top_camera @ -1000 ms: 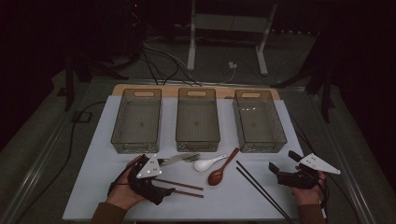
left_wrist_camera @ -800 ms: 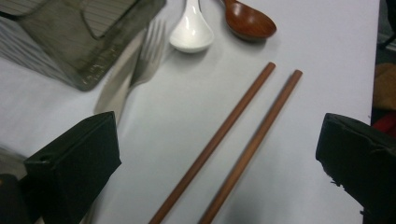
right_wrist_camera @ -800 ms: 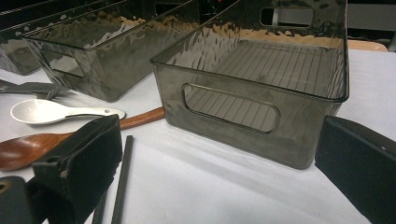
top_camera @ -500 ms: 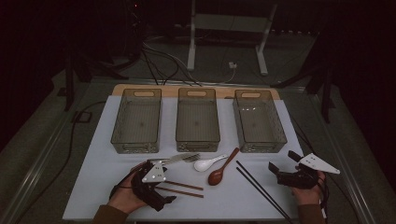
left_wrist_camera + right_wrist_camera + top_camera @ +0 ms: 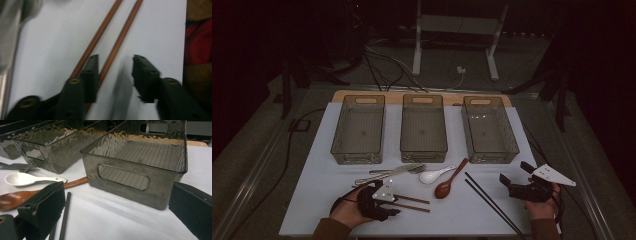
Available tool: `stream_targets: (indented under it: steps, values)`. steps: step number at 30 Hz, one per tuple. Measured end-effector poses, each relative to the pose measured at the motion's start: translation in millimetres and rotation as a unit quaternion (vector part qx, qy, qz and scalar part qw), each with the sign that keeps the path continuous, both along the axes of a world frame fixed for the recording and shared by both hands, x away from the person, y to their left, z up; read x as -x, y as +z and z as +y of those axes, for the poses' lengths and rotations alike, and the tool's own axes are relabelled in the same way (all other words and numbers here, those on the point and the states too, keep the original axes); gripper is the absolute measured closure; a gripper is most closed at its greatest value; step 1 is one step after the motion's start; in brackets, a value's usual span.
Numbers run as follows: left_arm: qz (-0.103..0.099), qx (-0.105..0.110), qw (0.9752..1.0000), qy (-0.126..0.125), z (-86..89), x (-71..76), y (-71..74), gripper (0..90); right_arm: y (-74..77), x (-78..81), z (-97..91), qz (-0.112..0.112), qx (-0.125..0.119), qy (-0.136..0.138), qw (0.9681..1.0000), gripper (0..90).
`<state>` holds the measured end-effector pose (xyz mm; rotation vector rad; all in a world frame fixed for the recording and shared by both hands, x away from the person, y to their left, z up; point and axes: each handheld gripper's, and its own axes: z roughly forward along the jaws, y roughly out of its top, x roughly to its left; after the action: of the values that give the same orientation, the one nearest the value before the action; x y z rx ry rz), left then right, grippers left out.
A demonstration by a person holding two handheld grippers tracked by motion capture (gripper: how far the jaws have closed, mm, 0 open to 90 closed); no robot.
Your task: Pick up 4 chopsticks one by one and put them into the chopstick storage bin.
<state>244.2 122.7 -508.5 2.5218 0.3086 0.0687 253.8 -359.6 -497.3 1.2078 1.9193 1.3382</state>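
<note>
light: dim, dark room behind | glare: on the right box (image 5: 140, 157) | blur: left gripper view soft | shadows: weak

Your right tongs (image 5: 117, 212) stand wide apart over the white counter (image 5: 107, 217), with a dark bin (image 5: 140, 157) just ahead and a black chopstick (image 5: 65, 215), wooden spoon (image 5: 15, 198) and white spoon (image 5: 25, 179) at the left.

2 thin brown chopsticks (image 5: 117, 47), nearly parallel, flat on white mat
</note>
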Motion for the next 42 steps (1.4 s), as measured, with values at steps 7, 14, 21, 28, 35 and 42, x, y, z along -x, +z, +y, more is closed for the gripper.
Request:
stream_targets:
  steps: [7,14,21,28,35,42]
  values:
    - [-0.002,-0.021,0.9996,-0.018,-4.0,5.6,1.5,79.0,-0.3,-0.1,-0.1,0.002,-0.001,0.000,1.0000,1.1]
    - [0.001,-0.030,0.9990,-0.033,3.0,8.9,2.1,77.6,-0.5,-0.3,-0.5,0.003,-0.002,0.000,1.0000,1.1]
    - [0.003,-0.031,0.9990,-0.033,15.8,11.5,1.6,75.6,-1.1,-1.0,0.3,0.004,0.000,0.001,1.0000,1.1]
    - [-0.013,-0.048,0.9968,-0.063,6.2,18.8,4.1,85.1,-1.7,-1.7,0.8,0.008,0.001,0.000,1.0000,1.1]
    - [-0.017,-0.050,0.9962,-0.069,2.2,21.6,4.7,86.6,-1.6,-1.6,0.7,0.009,0.001,-0.001,1.0000,1.2]
    - [-0.022,-0.014,0.9983,-0.053,3.9,19.2,10.3,86.8,-1.6,-1.5,-0.6,0.008,-0.001,-0.003,1.0000,1.2]
